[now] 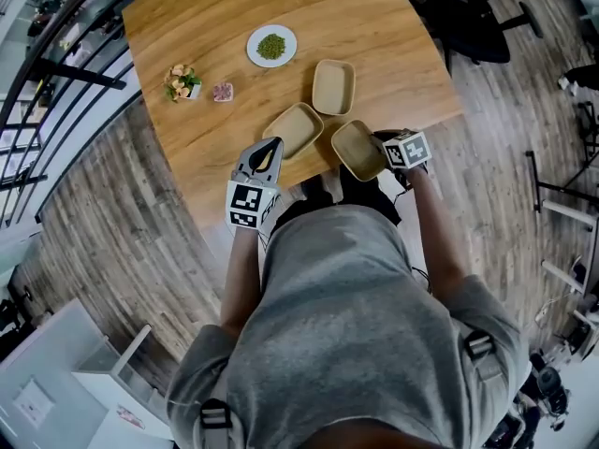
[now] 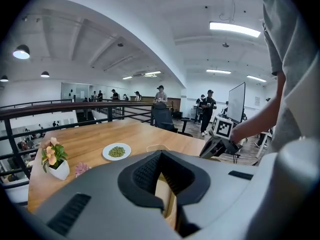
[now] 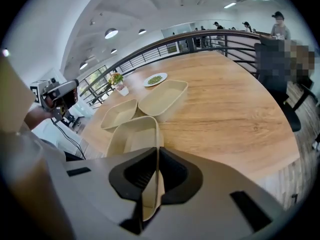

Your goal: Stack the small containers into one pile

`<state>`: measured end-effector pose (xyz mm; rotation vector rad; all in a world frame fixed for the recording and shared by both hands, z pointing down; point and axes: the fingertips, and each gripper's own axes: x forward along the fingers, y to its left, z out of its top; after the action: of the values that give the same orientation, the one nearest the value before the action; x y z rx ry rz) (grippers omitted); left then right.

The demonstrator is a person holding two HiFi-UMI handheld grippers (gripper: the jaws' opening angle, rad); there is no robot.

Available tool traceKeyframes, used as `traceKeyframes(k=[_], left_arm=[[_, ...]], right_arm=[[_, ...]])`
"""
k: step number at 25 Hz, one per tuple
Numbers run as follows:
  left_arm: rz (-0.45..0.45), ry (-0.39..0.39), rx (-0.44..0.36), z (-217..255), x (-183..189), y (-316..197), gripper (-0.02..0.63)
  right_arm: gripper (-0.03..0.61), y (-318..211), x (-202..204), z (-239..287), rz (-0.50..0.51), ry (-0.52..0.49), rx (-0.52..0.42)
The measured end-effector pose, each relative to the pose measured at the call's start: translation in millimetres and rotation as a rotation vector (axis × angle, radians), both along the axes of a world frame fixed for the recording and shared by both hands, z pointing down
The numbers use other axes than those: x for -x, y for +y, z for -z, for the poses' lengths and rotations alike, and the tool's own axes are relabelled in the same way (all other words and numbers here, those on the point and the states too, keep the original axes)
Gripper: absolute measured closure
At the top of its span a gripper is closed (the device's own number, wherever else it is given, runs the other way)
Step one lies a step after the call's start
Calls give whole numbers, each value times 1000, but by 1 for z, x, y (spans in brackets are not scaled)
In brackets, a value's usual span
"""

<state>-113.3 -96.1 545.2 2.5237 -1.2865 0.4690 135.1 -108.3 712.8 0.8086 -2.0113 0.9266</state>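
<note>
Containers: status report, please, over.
Right gripper shut on near container rim. Left gripper straddles middle container rim, grip unclear. Far container alone; none stacked. Nothing in the way.

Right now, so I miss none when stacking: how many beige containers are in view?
3. Far container mid-table; middle container in the left tool; near container gripped by the right tool at the edge of the table. None seems hidden.

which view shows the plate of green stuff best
The head view: it looks down on the whole plate and its green contents. The left gripper view shows it small and foreshortened; the right gripper view, tiny and distant.
</note>
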Motion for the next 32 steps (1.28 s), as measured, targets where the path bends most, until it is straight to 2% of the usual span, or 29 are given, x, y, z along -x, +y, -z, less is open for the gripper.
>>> traceKeyframes(k=[5, 12, 17, 23, 28, 32], left_arm=[[1, 11, -15, 6, 5, 5, 597], [7, 26, -32, 10, 10, 8, 596], [7, 31, -30, 10, 11, 14, 597], [17, 40, -27, 13, 14, 17, 597], [11, 26, -20, 11, 17, 18, 596], [17, 21, -21, 13, 19, 19, 597]], right_arm=[[554, 4, -4, 10, -93, -18, 2], [554, 2, -2, 29, -235, -95, 14], [554, -2, -3, 41, -278, -128, -4], [554, -14, -4, 54, -390, -197, -8], [554, -30, 1, 59, -409, -199, -39], [554, -41, 5, 60, -464, -235, -31]])
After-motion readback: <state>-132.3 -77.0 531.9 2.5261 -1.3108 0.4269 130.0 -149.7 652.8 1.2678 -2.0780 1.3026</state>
